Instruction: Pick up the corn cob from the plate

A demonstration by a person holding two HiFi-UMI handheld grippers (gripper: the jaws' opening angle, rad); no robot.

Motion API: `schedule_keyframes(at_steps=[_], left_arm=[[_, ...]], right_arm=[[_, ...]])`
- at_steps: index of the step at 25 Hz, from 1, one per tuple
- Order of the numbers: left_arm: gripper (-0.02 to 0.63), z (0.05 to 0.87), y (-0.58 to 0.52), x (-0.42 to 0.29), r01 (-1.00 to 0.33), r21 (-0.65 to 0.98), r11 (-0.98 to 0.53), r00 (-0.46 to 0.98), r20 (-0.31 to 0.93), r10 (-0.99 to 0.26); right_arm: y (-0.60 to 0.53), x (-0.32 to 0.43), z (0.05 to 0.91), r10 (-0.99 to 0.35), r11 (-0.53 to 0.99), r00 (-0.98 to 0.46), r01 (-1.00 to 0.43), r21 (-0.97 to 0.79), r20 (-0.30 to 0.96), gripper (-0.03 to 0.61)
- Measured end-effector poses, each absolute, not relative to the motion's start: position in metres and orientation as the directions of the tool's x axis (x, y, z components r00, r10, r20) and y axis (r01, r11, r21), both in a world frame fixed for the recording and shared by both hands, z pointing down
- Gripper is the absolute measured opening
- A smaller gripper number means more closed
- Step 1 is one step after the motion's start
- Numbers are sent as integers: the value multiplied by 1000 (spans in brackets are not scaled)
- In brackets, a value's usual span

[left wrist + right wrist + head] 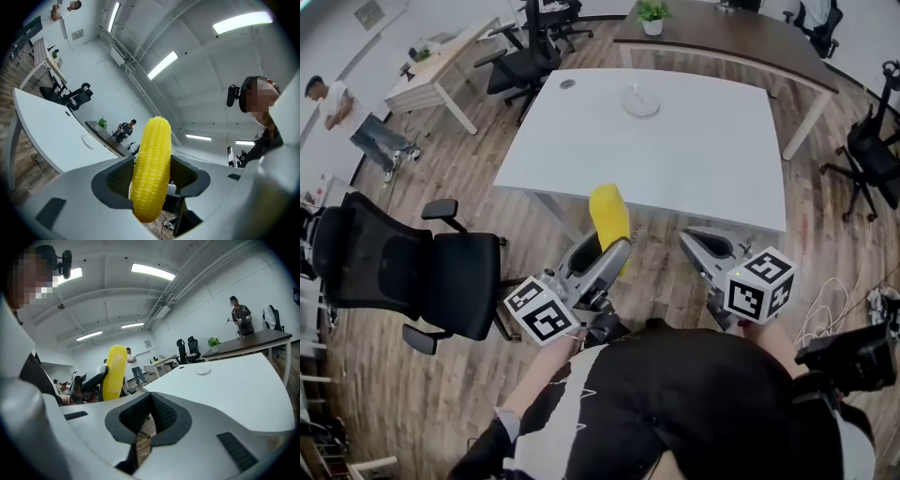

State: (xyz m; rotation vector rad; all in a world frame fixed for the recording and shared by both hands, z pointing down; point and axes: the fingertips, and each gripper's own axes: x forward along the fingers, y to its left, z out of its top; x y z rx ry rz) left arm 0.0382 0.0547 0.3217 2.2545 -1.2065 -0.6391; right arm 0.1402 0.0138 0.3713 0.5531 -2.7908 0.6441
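Observation:
A yellow corn cob (609, 216) stands upright between the pads of my left gripper (600, 255), in the air in front of the near edge of the white table (694, 159). In the left gripper view the corn cob (151, 164) fills the gap between the dark pads, which press on both its sides. The small white plate (640, 101) sits bare at the far side of the table. My right gripper (705, 246) hovers to the right of the cob, its jaws together with nothing in them. From the right gripper view the cob (115, 372) shows at the left.
A black office chair (403, 272) stands on the wooden floor at the left. More chairs (525, 61) and a brown desk (722, 37) with a plant (652, 13) are behind the table. A person (337, 103) sits at the far left.

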Motion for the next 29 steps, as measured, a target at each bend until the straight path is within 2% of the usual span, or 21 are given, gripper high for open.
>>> schedule_keyframes(at_steps=[29], left_arm=[[249, 314, 57, 44, -628, 592, -506, 519, -166, -838]], right_arm=[[16, 138, 371, -308, 826, -904, -409, -388, 297, 14]])
